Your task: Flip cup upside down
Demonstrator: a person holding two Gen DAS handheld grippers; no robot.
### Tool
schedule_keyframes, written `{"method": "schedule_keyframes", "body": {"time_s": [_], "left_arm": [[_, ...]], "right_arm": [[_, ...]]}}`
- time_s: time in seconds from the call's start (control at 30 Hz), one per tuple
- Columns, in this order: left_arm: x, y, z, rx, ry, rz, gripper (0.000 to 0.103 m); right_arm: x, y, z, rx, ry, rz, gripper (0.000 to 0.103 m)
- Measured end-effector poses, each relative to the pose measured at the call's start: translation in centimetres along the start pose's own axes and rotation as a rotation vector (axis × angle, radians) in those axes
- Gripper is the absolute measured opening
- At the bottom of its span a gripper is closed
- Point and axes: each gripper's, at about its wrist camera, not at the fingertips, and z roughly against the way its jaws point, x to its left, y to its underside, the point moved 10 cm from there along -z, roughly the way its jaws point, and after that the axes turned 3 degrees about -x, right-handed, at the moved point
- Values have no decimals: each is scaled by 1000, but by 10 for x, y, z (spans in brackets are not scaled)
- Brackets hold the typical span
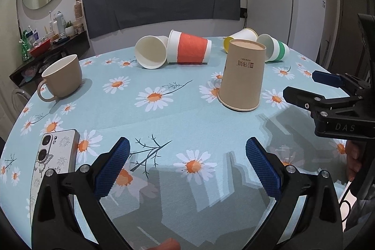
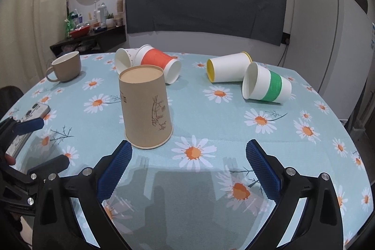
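Note:
A brown paper cup (image 1: 242,75) stands upside down, rim on the tablecloth; it also shows in the right wrist view (image 2: 146,107), just ahead of the left fingertip. My left gripper (image 1: 187,151) is open and empty above the cloth, well short of the cup. My right gripper (image 2: 188,154) is open and empty, the cup just beyond its left finger. The right gripper also shows in the left wrist view (image 1: 302,86) at the right edge, and the left gripper shows in the right wrist view (image 2: 46,139) at the left edge.
Paper cups lie on their sides at the back: white (image 1: 151,52), red-banded (image 1: 188,49), yellow-lined (image 2: 228,67), green-banded (image 2: 267,86). A tan mug (image 1: 62,79) stands upright at the left. A phone (image 1: 55,156) lies near the left front edge. A fridge (image 1: 281,6) stands behind.

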Motion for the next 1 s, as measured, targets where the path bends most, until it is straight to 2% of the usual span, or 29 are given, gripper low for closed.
{"method": "schedule_keyframes", "body": {"time_s": [0.17,0.63,1.0], "left_arm": [[3,0,1,-18,-31,14,97],[11,-2,7,-52,-1,70,97],[14,0,3,-30,-1,85,97]], "right_arm": [[-4,9,2,-8,-65,-67,94],[6,9,9,-47,-80,-21,94],[5,10,9,-46,-86,-41,94]]}}
